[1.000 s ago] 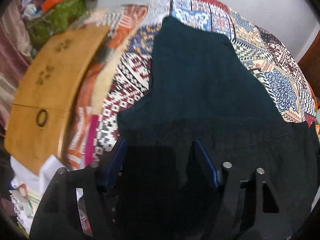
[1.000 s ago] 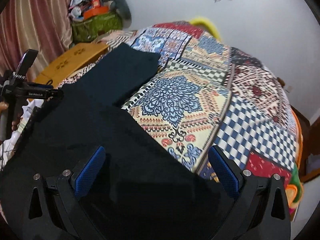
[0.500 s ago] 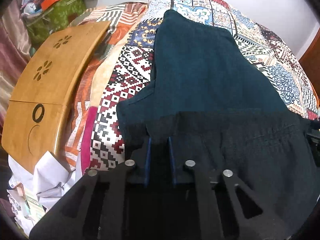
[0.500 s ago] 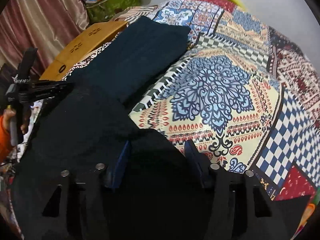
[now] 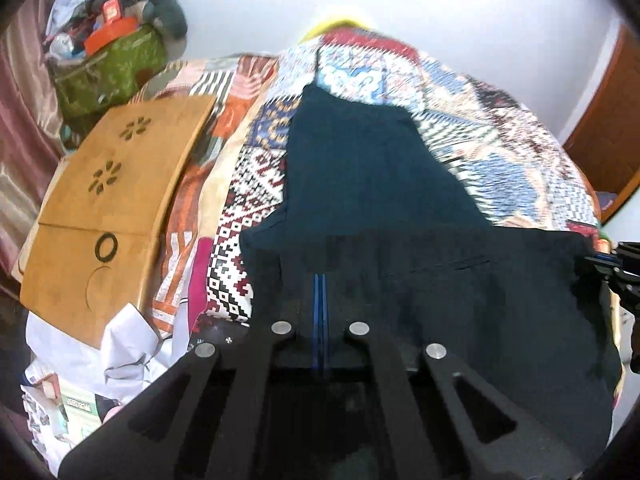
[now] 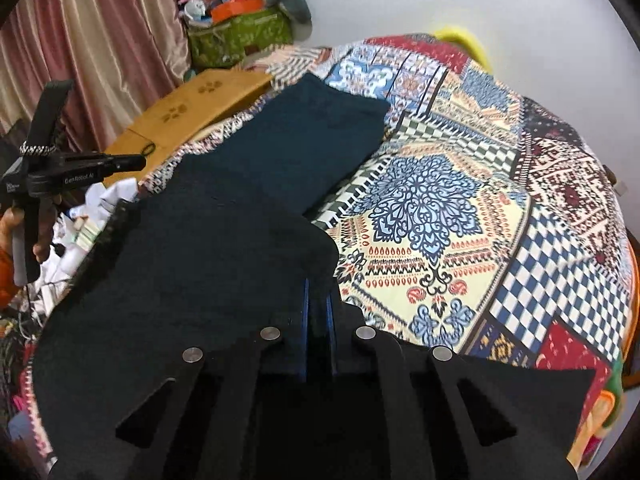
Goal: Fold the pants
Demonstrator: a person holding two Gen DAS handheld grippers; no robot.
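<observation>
Dark teal pants (image 5: pixel 368 168) lie lengthwise on a patchwork bedspread (image 5: pixel 500 148), legs stretching away from me; they also show in the right wrist view (image 6: pixel 304 148). My left gripper (image 5: pixel 321 284) is shut on the near waist edge of the pants at its left part. My right gripper (image 6: pixel 318 292) is shut on the near waist edge at its right corner. The near part of the pants is lifted off the bed and hangs between the two grippers. The left gripper's handle (image 6: pixel 60 178) shows at the left of the right wrist view.
A wooden lap desk (image 5: pixel 108 204) lies along the bed's left side. A green bag (image 5: pixel 108 68) piled with clutter stands in the far left corner by a curtain (image 6: pixel 92 40). White papers (image 5: pixel 100 344) lie at the near left. A wooden door (image 5: pixel 604 140) is at the right.
Both grippers went from open to shut on the waist edge of the pants. They then lifted it, and both views tilted upward.
</observation>
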